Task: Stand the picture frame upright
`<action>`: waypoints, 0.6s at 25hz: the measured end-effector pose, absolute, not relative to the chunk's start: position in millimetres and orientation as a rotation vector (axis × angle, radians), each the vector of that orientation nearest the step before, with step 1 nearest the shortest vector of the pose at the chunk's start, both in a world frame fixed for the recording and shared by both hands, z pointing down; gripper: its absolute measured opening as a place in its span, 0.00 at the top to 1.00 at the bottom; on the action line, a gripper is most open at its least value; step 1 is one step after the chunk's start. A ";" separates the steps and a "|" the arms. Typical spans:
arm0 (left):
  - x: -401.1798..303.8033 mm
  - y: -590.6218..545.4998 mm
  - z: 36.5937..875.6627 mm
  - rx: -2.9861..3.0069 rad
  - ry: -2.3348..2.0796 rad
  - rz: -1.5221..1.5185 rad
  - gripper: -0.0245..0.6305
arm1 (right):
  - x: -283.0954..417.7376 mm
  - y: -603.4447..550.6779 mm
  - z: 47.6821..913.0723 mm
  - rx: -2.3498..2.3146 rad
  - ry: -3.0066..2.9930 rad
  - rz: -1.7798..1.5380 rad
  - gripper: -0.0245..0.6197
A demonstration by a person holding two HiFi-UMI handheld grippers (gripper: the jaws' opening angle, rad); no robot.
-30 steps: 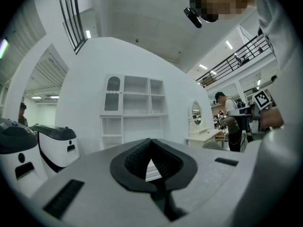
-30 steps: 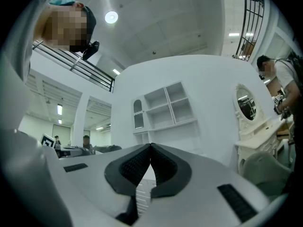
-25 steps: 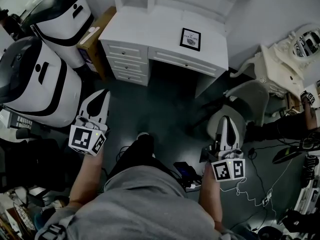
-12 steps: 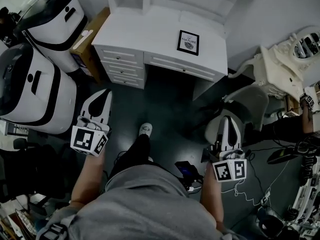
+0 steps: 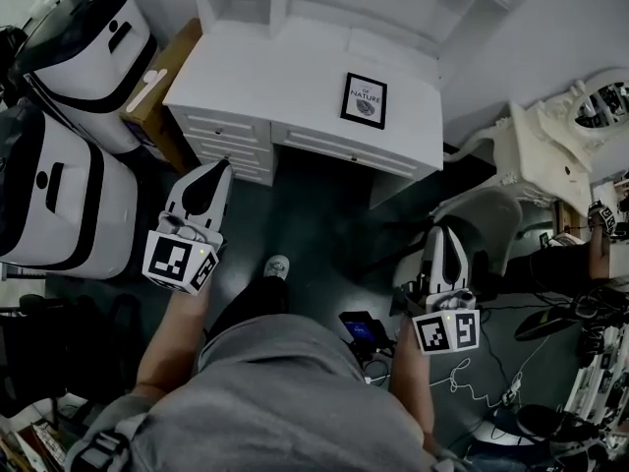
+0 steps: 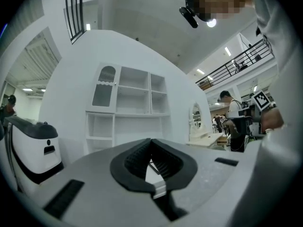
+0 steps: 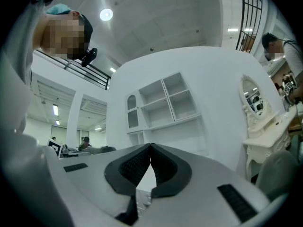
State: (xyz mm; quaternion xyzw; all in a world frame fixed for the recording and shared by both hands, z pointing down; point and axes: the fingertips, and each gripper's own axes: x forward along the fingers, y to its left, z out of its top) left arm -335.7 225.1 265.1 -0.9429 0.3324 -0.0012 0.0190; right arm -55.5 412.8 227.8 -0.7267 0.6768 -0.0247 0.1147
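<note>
Bare dark floor [image 5: 324, 214] lies open before the white desk [image 5: 285, 72]. The left gripper [image 5: 218, 167] and right gripper [image 5: 443, 232] hang short of the desk's front edge, jaws pressed together, empty. The picture frame [image 5: 364, 100] lies flat on the desktop near that edge.

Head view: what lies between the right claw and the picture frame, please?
Only dark floor, then the white desk's edge bearing the black picture frame; head view.

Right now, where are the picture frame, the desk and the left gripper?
picture frame [image 5: 364, 100], head view, middle of its glass
desk [image 5: 265, 67], head view, bare top left of the frame
left gripper [image 5: 218, 170], head view, tip of its closed fingers
</note>
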 end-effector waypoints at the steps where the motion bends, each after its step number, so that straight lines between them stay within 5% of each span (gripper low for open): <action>1: -330.0 217.8 263.1 -2.926 1.020 0.001 0.95 | -51.7 406.2 227.6 -2.135 1.979 -0.071 0.92; 15: -280.5 112.7 265.2 -2.944 0.961 0.017 0.95 | -9.8 301.8 227.3 -2.153 1.948 -0.059 0.92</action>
